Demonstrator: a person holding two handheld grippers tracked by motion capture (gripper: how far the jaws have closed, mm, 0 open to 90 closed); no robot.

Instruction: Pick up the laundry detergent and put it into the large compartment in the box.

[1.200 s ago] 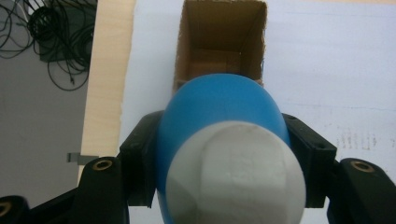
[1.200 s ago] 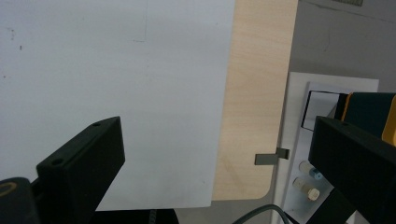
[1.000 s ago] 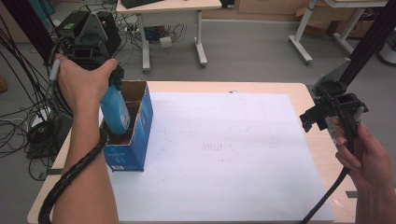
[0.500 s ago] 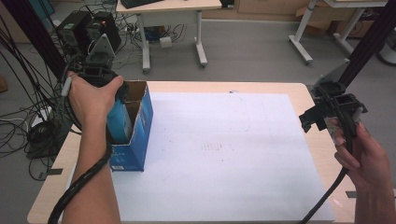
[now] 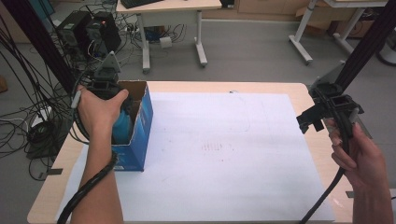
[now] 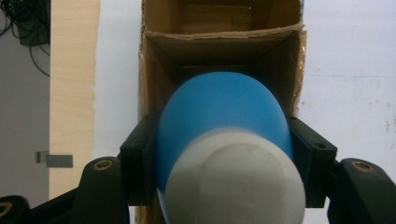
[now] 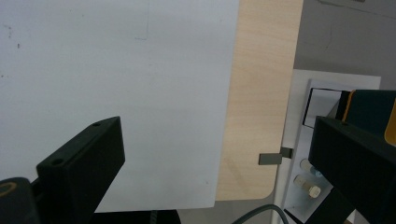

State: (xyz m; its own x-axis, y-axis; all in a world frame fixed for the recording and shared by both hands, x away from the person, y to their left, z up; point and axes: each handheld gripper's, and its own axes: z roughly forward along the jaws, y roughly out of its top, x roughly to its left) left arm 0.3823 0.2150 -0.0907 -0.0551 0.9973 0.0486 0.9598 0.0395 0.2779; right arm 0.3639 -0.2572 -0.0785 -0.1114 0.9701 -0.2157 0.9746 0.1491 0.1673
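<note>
Blue bottle (image 6: pixel 219 116), clamped in left hand-held gripper (image 5: pixel 108 88), now sunk lower into cardboard box (image 5: pixel 140 135); release pending; right hand-held gripper (image 5: pixel 329 109) open, empty.

1. A light wooden table (image 5: pixel 280 87) with rounded corners carries everything.
2. A large white paper sheet (image 5: pixel 224 154) covers most of the tabletop.
3. An open blue cardboard box (image 5: pixel 140 135) stands on the sheet's left edge, at the table's left side.
</note>
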